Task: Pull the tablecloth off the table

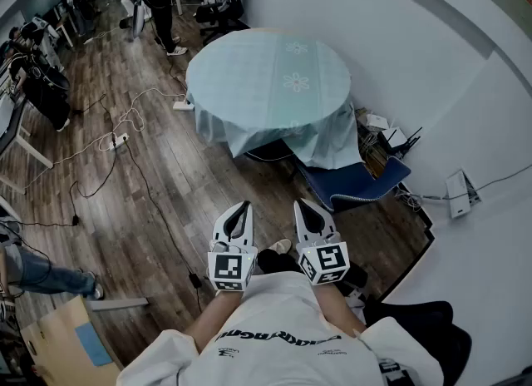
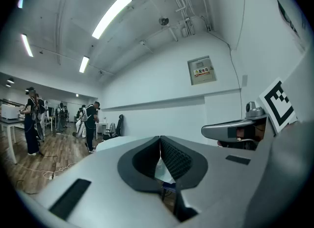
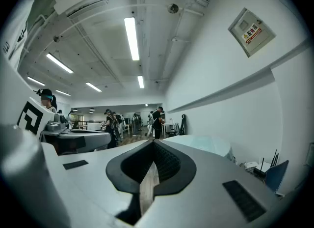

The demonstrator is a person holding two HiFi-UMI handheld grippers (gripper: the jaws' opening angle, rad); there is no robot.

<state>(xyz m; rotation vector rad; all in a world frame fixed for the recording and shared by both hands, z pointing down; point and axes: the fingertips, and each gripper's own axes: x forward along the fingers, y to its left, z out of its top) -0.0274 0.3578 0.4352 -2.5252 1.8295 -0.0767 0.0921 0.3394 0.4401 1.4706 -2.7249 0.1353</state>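
A round table (image 1: 268, 78) stands ahead of me, covered by a pale blue-green tablecloth (image 1: 274, 85) with white flower prints; the cloth hangs down over the near edge. Both grippers are held close to my chest, well short of the table. My left gripper (image 1: 243, 206) and right gripper (image 1: 301, 205) are shut with nothing between their jaws. In the right gripper view the tablecloth (image 3: 206, 143) shows far off beyond the shut tips (image 3: 153, 142). In the left gripper view the tips (image 2: 160, 138) are pressed together and the table's edge (image 2: 110, 142) is just visible.
A blue chair (image 1: 353, 183) lies beside the table by the white wall. Cables and a power strip (image 1: 119, 139) trail over the wooden floor at left. People stand at the far end of the room (image 1: 158, 2). A cardboard box (image 1: 62, 344) sits at lower left.
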